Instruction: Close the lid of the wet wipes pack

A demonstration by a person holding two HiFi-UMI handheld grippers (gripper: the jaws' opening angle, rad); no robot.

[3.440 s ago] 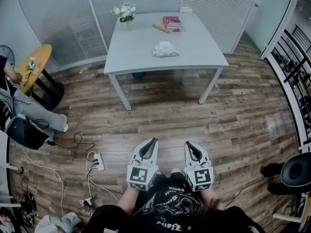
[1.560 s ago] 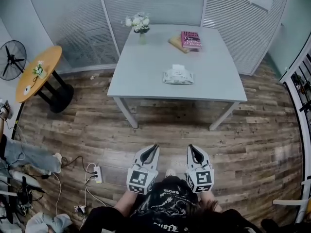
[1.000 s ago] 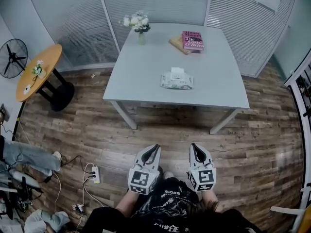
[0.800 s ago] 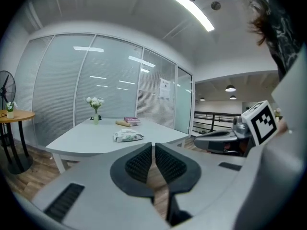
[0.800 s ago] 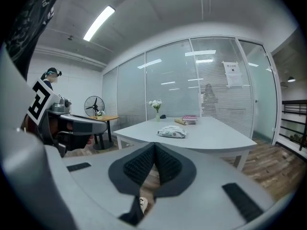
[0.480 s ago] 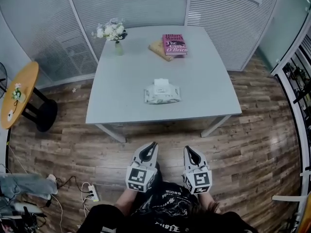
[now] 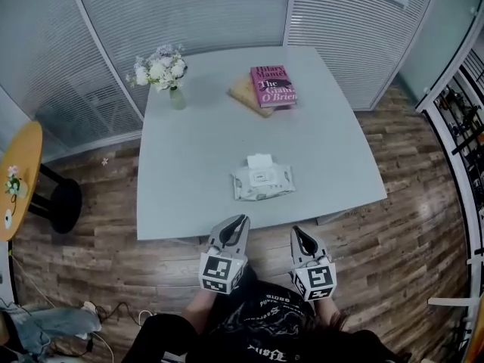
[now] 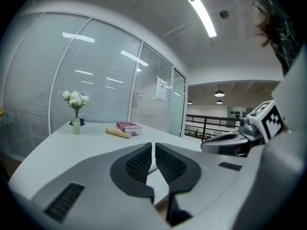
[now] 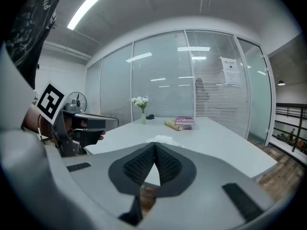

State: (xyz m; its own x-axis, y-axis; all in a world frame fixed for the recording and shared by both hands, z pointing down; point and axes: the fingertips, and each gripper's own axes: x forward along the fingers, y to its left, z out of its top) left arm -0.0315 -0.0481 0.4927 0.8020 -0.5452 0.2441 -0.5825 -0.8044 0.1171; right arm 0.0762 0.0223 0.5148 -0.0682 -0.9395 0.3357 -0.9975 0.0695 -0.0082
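Note:
The wet wipes pack (image 7: pixel 262 181) lies near the front of the pale grey table (image 7: pixel 189 165), with its white lid (image 7: pixel 259 161) flipped open toward the far side. Both grippers hover at the table's near edge, short of the pack and not touching it. My left gripper (image 7: pixel 240 220) is shut and empty, just left of the pack's line. My right gripper (image 7: pixel 296 233) is shut and empty, a little to its right. In the right gripper view the pack (image 9: pixel 163 139) shows as a white shape just above the closed jaw tips (image 9: pixel 154 144).
A vase of white flowers (image 7: pixel 160 70) stands at the table's far left. Two stacked books (image 7: pixel 271 87) lie at the far middle. Glass partitions with blinds run behind the table. A round wooden side table (image 7: pixel 15 180) stands at the left on the plank floor.
The person has walked up to the table. Both grippers have travelled forward from over the floor to the table's near edge, and the pack lies much closer. Both stay shut.

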